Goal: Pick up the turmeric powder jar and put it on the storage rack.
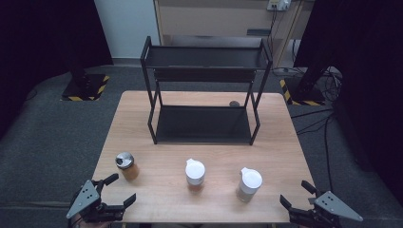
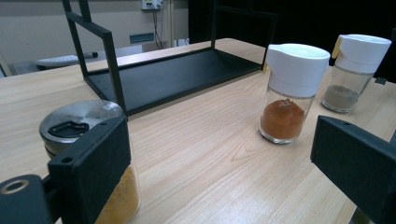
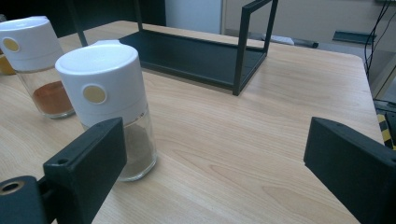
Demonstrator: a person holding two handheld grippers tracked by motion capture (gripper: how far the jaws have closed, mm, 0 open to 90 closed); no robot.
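A wooden bench (image 1: 157, 123) carries a black two-tier metal rack (image 1: 204, 90) toward its far side and three spice jars in a row nearer the person. At the left stands the metal-lidded jar (image 1: 126, 165) holding yellow-orange powder; in the middle the white-capped jar of red-brown spice (image 1: 195, 174); at the right the white-capped jar of grey-brown spice (image 1: 249, 184). All three stand upright, well apart from each other and clear of the rack.

The left gripper (image 1: 117, 191) hovers at the bench's near left corner, jaws spread wide and grasping nothing — its left jaw is just beside the metal-lidded jar. The right gripper (image 1: 296, 194) sits at the near right corner, likewise spread and empty, with the grey-brown jar just off its left jaw.
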